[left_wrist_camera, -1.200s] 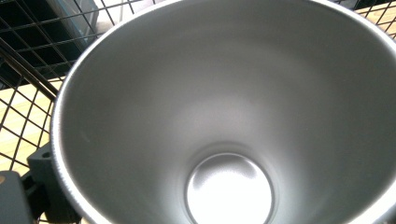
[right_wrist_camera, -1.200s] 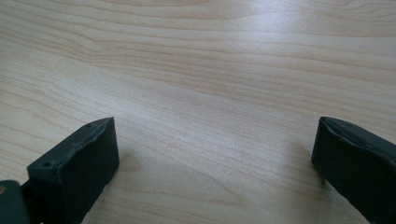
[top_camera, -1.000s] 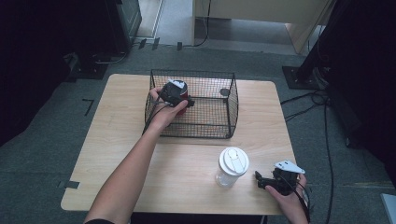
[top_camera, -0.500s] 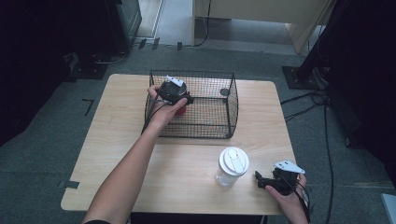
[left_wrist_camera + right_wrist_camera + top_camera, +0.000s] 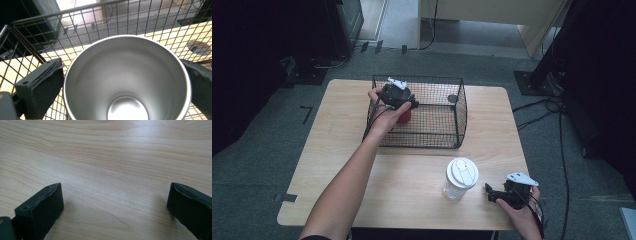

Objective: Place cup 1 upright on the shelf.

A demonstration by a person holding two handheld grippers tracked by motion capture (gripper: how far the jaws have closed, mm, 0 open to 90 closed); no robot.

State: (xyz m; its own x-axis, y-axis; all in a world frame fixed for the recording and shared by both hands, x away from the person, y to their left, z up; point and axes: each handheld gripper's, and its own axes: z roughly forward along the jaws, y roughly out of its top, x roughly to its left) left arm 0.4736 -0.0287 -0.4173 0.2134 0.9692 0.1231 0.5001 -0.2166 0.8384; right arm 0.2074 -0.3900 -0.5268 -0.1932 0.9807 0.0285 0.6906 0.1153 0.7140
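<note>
The left gripper has its two black jaws set against opposite sides of a steel-lined tumbler, one pad pressed to the rim at the left of the left gripper view and the other touching it at the right, so the cup is held between them and looks straight up into the camera, bright inside and empty. From the high view the same gripper sits over the left part of the black wire basket, and the cup's red outside shows just under it, inside the mesh walls; whether its base rests on the basket floor or hangs just above it I cannot tell. The step in hand looks like moving the tumbler at the basket, either setting it in or drawing it out. Either way the next move calls for keeping the cup upright and clear of the wire rim. The right gripper has its jaws spread wide with nothing between them, hovering low over the bare wooden table, near the front right corner, just beside a clear cup with a white lid.
</note>
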